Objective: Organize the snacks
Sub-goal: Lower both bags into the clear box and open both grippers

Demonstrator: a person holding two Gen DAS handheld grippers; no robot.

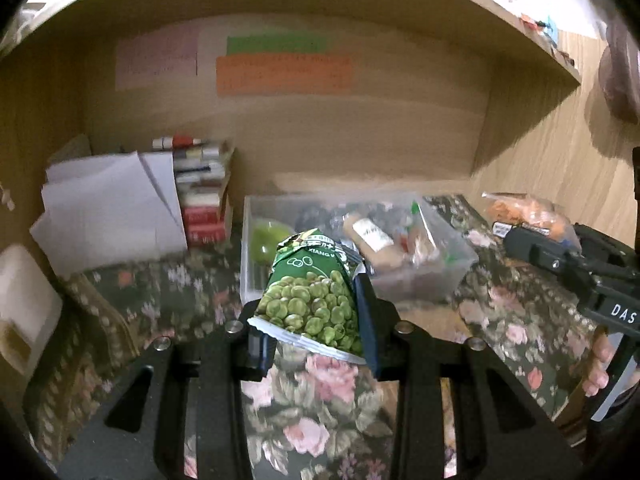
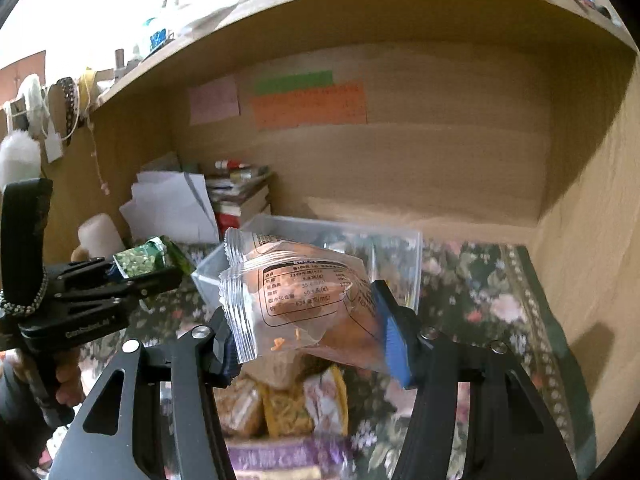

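My left gripper point(image 1: 312, 328) is shut on a green pea snack packet point(image 1: 312, 292), held above the floral cloth just in front of a clear plastic bin point(image 1: 250, 216). The bin holds several snacks and a green apple point(image 1: 268, 240). My right gripper point(image 2: 310, 332) is shut on clear packets of brown pastry point(image 2: 296, 292), lifted before the same bin point(image 2: 400, 248). In the left wrist view the right gripper point(image 1: 516, 240) shows at the right with its pastry packets point(image 1: 528, 212). The left gripper point(image 2: 120, 274) with the pea packet point(image 2: 148, 260) appears at the left of the right wrist view.
A floral cloth point(image 1: 320, 400) covers the desk inside a wooden alcove with a shelf point(image 1: 520, 32) overhead. White papers point(image 1: 112, 208) and stacked books point(image 1: 204, 200) stand back left. Several snack packets point(image 2: 280, 400) lie on the cloth under the right gripper. A wooden side wall point(image 2: 592, 240) closes the right.
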